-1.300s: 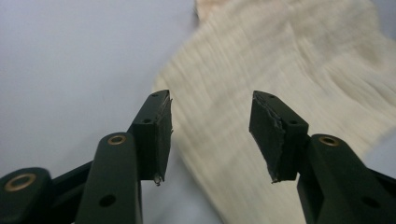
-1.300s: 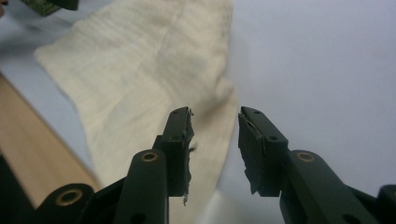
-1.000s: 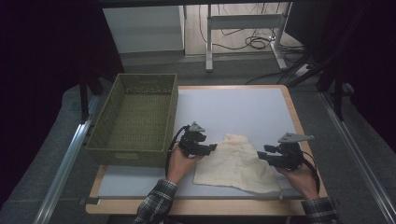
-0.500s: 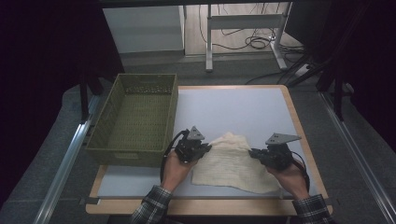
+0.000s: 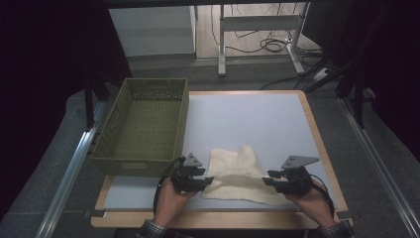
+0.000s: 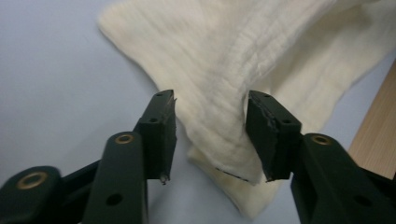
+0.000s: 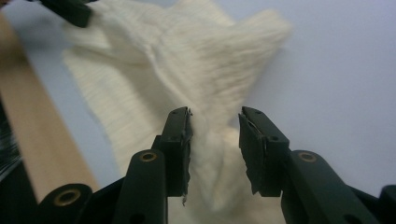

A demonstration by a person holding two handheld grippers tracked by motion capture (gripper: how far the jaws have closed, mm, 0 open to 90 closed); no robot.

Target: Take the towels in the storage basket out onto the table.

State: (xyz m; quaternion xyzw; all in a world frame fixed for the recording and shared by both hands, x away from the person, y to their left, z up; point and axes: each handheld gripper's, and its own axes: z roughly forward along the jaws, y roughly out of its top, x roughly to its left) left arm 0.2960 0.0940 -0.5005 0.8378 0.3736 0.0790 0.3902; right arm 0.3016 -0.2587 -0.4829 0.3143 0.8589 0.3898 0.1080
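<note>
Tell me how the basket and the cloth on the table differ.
The basket is olive green, while the cloth is cream. The basket is a stiff, upright-walled woven box; the cloth lies soft, flat and rumpled. The basket stands at the table's left edge, apart from both grippers; the cloth lies near the front, between them. Both rest on the table.

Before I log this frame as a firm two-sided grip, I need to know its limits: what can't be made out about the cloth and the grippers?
- High view: the left gripper and right gripper are too small to show pad contact with the cloth.
- Right gripper view: the cloth is blurred, and its near end is hidden by the jaws.
- Left gripper view: the cloth is cut off by the top edge.
</note>
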